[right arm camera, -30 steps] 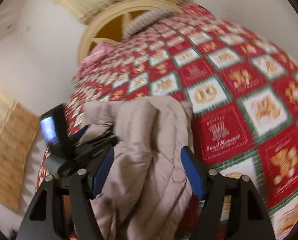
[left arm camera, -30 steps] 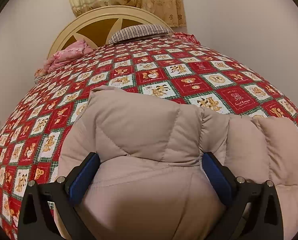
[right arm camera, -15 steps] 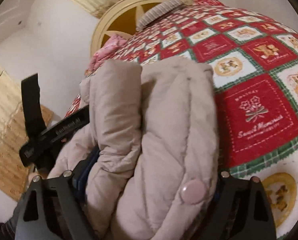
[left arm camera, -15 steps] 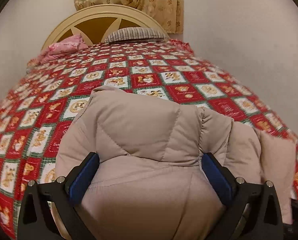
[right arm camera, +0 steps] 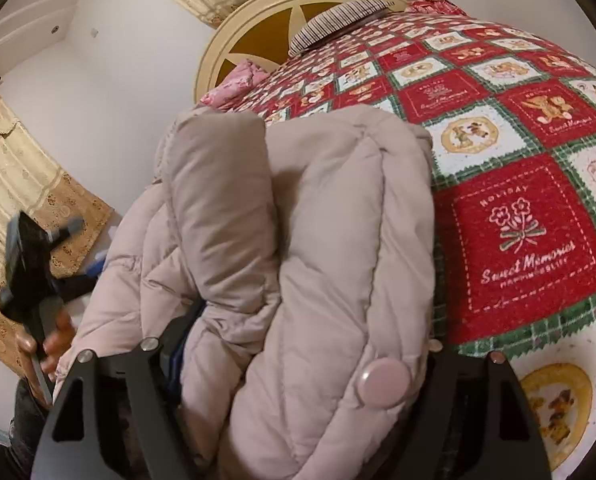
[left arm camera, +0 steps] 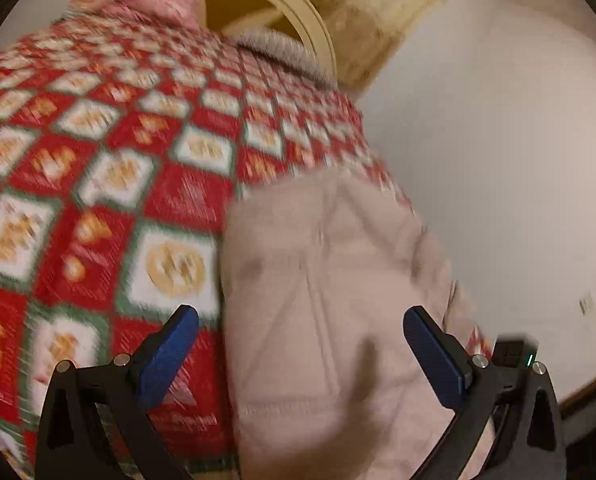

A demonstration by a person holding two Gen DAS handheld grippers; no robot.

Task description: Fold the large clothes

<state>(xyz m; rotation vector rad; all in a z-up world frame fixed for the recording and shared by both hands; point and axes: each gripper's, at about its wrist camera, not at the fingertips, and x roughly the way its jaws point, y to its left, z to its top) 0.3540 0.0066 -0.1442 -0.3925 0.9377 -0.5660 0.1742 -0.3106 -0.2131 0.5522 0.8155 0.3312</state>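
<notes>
my left tongs (left arm camera: 301, 344) stand wide, blue pads clear on both sides; the beige puffer jacket (left arm camera: 330, 280) lies between and beyond them, and the left pad is over bare quilt, touching nothing. that view is blurred. the jacket sits folded in a thick bundle near the edge of the bed, on the red-and-green patchwork quilt (left arm camera: 98, 184), close to the white wall (left arm camera: 498, 160).

my right tongs (right arm camera: 298, 364) have just been closing a little, and the bundle (right arm camera: 310, 240) fills the whole gap between them, bulging over both fingers; a round snap button (right arm camera: 384, 380) shows near the right one. whether the pads press it i cannot tell. to the left, my other hand (right arm camera: 48, 344) holds the left tool. a striped pillow (right arm camera: 338, 20) lies by the headboard (right arm camera: 258, 20).
</notes>
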